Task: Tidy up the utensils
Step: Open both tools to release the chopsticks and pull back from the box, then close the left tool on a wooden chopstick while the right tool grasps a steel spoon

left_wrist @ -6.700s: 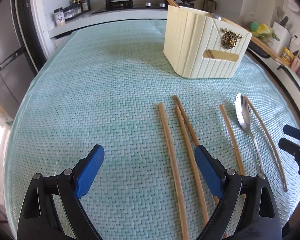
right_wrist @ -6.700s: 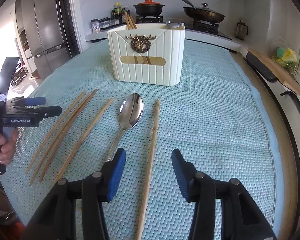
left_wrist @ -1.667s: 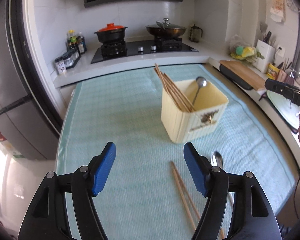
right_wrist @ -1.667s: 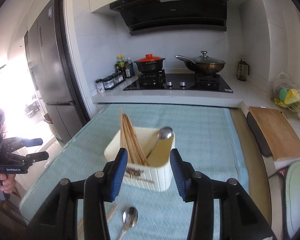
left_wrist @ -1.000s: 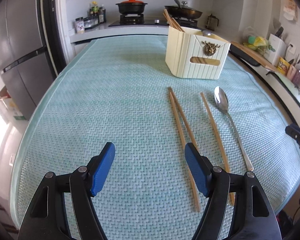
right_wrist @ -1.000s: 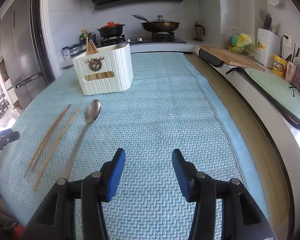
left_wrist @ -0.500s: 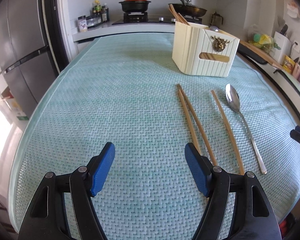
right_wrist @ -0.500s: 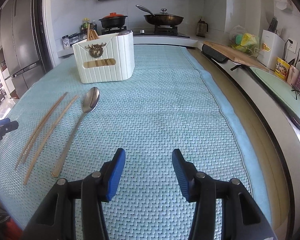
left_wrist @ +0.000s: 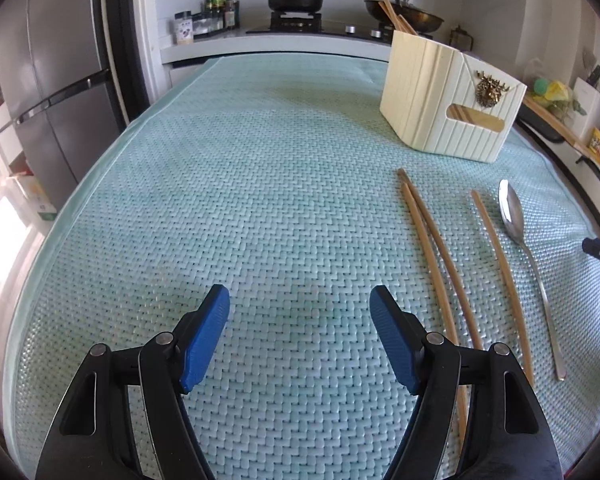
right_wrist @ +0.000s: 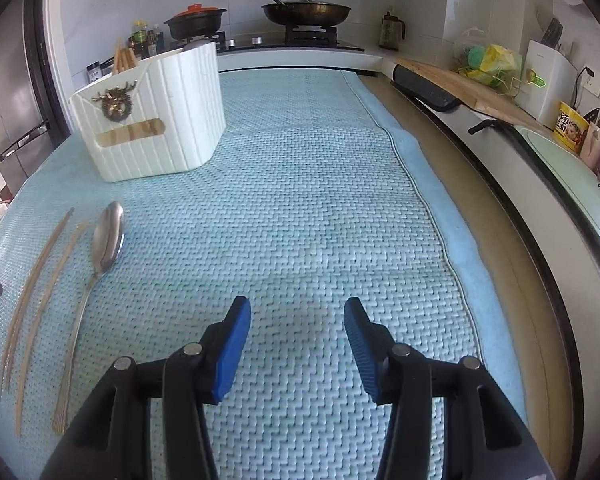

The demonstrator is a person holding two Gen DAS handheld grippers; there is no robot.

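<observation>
- Three bamboo chopsticks (left_wrist: 434, 256) and one steel spoon (left_wrist: 516, 224) lie parallel on woven teal mat (left_wrist: 260, 200), near the cream ribbed utensil holder (left_wrist: 440, 112), which has more chopsticks upright inside.
- Mat's right edge (right_wrist: 432, 208) borders bare countertop; wide mat free ahead.
- Left gripper (left_wrist: 300, 336) and right gripper (right_wrist: 298, 340) hover low, jaws spread, holding nothing.

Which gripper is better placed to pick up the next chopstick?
Left, probably. The left gripper is open with the chopsticks just beside its right finger; the right gripper, also open, faces bare mat.
</observation>
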